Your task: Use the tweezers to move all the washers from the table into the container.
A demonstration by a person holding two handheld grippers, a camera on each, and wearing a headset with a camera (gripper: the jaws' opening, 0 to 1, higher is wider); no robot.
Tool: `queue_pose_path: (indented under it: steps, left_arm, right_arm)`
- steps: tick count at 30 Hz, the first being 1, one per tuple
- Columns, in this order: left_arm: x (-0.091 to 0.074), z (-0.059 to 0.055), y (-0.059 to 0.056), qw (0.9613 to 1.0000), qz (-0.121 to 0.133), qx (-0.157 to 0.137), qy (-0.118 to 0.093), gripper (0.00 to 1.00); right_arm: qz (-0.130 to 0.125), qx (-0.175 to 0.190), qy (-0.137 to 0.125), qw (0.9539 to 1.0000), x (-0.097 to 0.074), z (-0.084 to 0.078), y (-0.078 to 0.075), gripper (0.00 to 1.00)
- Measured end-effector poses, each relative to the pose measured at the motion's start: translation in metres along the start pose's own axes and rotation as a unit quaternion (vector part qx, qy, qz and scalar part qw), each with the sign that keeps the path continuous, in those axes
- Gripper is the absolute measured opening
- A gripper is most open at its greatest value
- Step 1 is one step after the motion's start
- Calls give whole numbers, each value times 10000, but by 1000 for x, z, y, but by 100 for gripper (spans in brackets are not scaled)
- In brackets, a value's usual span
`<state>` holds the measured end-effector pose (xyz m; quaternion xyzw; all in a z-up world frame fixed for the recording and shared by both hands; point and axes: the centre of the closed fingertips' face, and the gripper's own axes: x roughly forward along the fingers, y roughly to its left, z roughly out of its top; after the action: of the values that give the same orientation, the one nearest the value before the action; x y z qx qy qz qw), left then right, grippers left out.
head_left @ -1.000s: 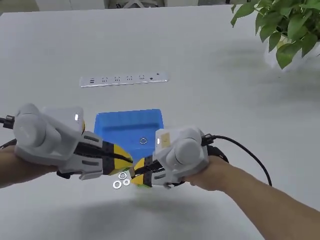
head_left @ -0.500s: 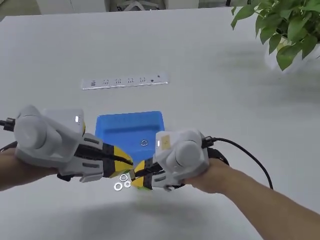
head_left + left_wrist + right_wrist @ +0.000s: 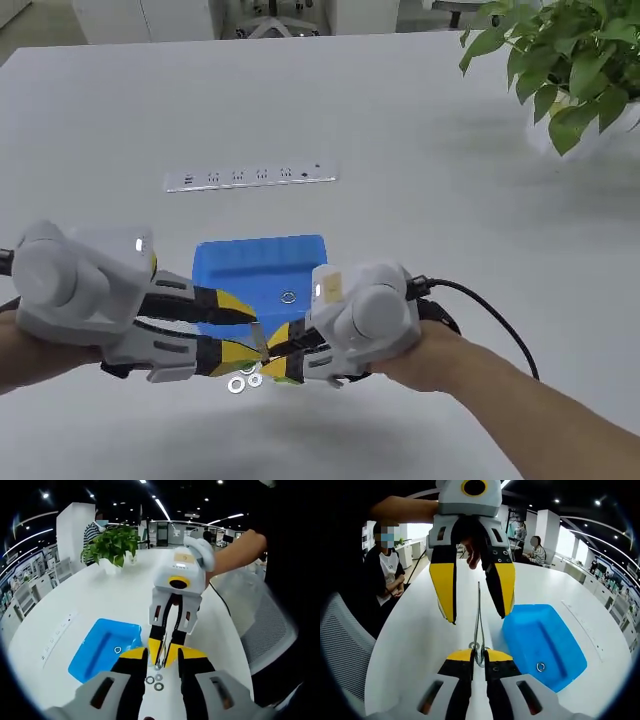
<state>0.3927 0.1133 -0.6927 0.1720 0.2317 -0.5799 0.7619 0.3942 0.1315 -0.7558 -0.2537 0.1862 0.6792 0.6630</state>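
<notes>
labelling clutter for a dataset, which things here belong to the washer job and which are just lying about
Job: thin metal tweezers in the right gripper; small silver washers on the white table; blue rectangular plastic container with one washer inside.
Lying about: long white power strip; leafy green potted plant.

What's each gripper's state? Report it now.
Left gripper: open, holding nothing.
Right gripper: shut on the tweezers.
</notes>
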Motion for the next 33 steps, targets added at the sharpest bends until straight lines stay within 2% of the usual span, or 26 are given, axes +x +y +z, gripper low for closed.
queue_pose_path:
  steps: [6, 13, 22, 26, 33]
  left_arm:
    - [-11, -3, 1, 9994, 221, -245, -101, 43]
    - [-22, -10, -5, 9980, 385, -469, -202, 49]
    - [-33, -12, -5, 9951, 645, -672, -342, 56]
    - [-36, -13, -5, 9929, 797, -778, -424, 60]
    - [-39, -20, -9, 9904, 942, -912, -433, 66]
  right_arm:
    - [-44, -78, -46, 9999, -6, 11, -4, 9]
    - [-87, -146, -119, 9998, -12, 22, -10, 9]
    - [-119, -218, -169, 9995, -16, 32, -16, 9]
    - [-147, -245, -205, 9994, -19, 37, -22, 9]
    - [-228, -313, -235, 9990, -26, 43, -35, 9]
